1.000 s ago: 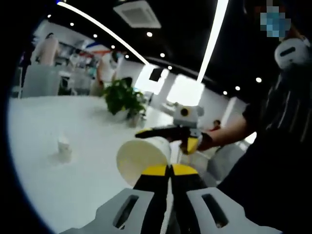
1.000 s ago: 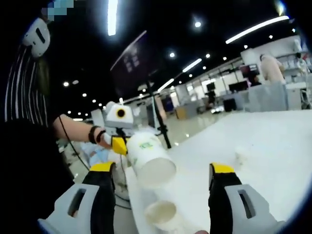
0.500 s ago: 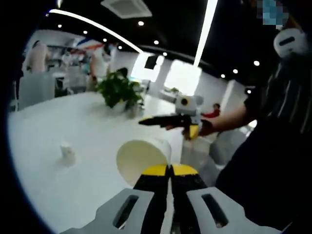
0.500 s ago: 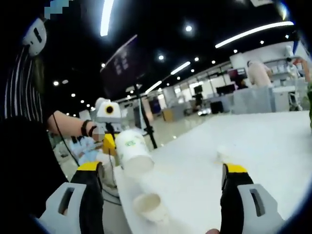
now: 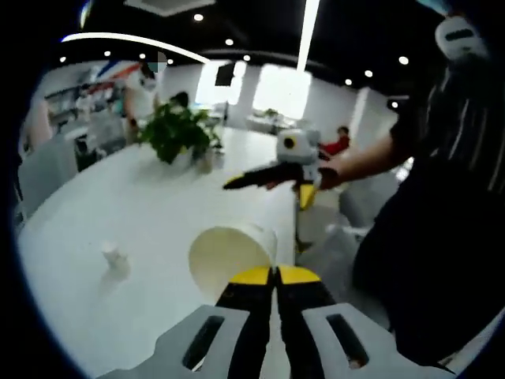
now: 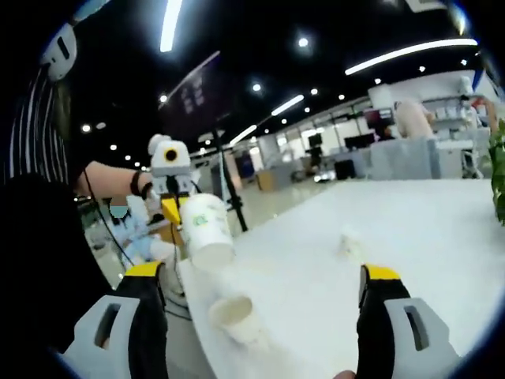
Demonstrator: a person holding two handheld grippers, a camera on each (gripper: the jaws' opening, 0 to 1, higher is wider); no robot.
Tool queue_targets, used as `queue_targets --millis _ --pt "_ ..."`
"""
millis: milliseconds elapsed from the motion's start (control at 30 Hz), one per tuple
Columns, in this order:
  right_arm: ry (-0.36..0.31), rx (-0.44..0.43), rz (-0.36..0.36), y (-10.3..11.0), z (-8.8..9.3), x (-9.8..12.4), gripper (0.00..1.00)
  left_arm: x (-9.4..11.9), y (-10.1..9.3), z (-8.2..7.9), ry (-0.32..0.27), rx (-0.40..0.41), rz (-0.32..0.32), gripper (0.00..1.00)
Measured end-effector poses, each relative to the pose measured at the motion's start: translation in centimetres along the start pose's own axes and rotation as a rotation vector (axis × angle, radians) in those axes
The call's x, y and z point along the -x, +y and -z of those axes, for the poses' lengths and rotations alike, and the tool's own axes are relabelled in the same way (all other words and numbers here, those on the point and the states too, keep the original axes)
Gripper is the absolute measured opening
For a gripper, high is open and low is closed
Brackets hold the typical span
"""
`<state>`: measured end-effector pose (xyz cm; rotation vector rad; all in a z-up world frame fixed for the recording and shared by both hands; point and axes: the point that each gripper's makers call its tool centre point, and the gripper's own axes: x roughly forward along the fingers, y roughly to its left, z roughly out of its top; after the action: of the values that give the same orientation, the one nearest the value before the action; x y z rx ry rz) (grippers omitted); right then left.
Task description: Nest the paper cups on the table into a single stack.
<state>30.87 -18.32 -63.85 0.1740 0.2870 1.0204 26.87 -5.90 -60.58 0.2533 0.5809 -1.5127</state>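
Clamping a paper cup (image 5: 230, 259) by its rim, the left gripper (image 5: 274, 275) holds it airborne (mouth toward camera); right gripper (image 6: 264, 278) gapes above a second cup (image 6: 231, 314) lying on the table (image 6: 410, 237).

My left gripper (image 5: 274, 274): black jaws, yellow tips, pale grey slotted housings. My right gripper (image 6: 264, 272): same colours. I wore dark striped top, dark wristband (image 6: 136, 183).

I count three paper cups: one held cup (image 6: 207, 230) (image 5: 230, 257) up in the air, one cup on the table edge (image 6: 233, 315), and one small far cup (image 6: 348, 242) (image 5: 115, 258). One potted plant (image 5: 175, 136). Two grippers, left gripper (image 5: 274, 275) and right gripper (image 6: 264, 280).
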Motion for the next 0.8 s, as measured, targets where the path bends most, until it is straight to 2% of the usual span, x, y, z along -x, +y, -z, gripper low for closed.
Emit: queue_targets --millis 167,200,333,467,533,567,600,667,800 --pt "-0.007 -0.007 0.012 0.1 0.4 0.5 1.0 -0.4 -0.9 -1.0 0.061 -0.139 0.017 0.0" --pt "-0.01 -0.011 0.011 0.1 0.6 0.6 1.0 -0.4 -0.9 -0.8 0.103 -0.171 0.013 0.0" --pt "-0.003 -0.01 0.022 -0.2 1.1 0.9 1.0 -0.6 -1.0 -0.3 0.199 -0.265 0.025 0.0" --pt "0.001 -0.004 0.035 -0.6 1.2 1.3 1.0 -0.7 -1.0 -0.3 0.25 -0.341 0.038 0.0" --pt "-0.006 0.002 0.044 -0.7 0.9 1.5 1.0 -0.9 -0.9 -0.3 0.256 -0.323 0.038 0.0" --pt "-0.005 0.007 0.051 -1.0 0.9 1.7 1.0 -1.0 -0.9 -0.2 0.259 -0.242 0.037 0.0" --pt "-0.005 0.012 0.056 -1.1 0.9 1.8 1.0 -1.1 -0.9 0.0 0.268 -0.228 0.041 0.0" --pt "0.004 0.042 0.085 -1.7 0.9 2.1 1.0 -1.4 -0.5 0.7 0.311 -0.274 0.032 0.0" --pt "0.001 0.056 0.105 -2.2 0.8 2.5 1.0 -2.0 -0.3 1.8 0.362 -0.282 0.035 0.0"
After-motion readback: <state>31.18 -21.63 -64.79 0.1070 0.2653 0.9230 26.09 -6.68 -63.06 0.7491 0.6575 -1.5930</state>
